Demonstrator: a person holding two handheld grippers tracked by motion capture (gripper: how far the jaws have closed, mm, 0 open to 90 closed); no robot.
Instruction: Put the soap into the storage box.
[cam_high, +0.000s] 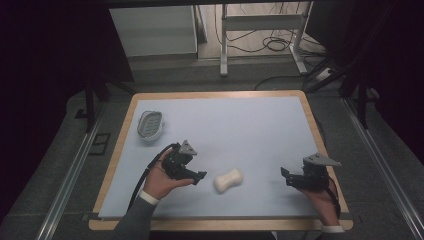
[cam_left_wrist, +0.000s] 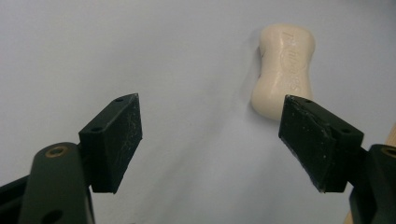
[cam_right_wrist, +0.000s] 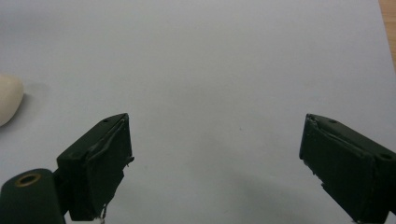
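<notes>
A cream, waisted bar of soap (cam_high: 228, 180) lies on the pale blue mat near the front middle. My left gripper (cam_high: 199, 176) sits just left of it, held low, jaws open and pointing toward the soap. In the left gripper view the soap (cam_left_wrist: 283, 69) lies ahead and to the right, just beyond the right jaw, with nothing between the jaws of the gripper (cam_left_wrist: 210, 140). My right gripper (cam_high: 286, 177) hovers near the front right, open and empty. In the right gripper view the gripper (cam_right_wrist: 215, 158) spans bare mat, and an end of the soap (cam_right_wrist: 9, 103) shows at the left edge.
A white soap dish with a grey ribbed insert (cam_high: 150, 124) stands at the mat's far left. The mat lies on a wooden board (cam_high: 118, 150) with a raised border. Metal rails run along both sides; a table frame and cables stand beyond the far edge.
</notes>
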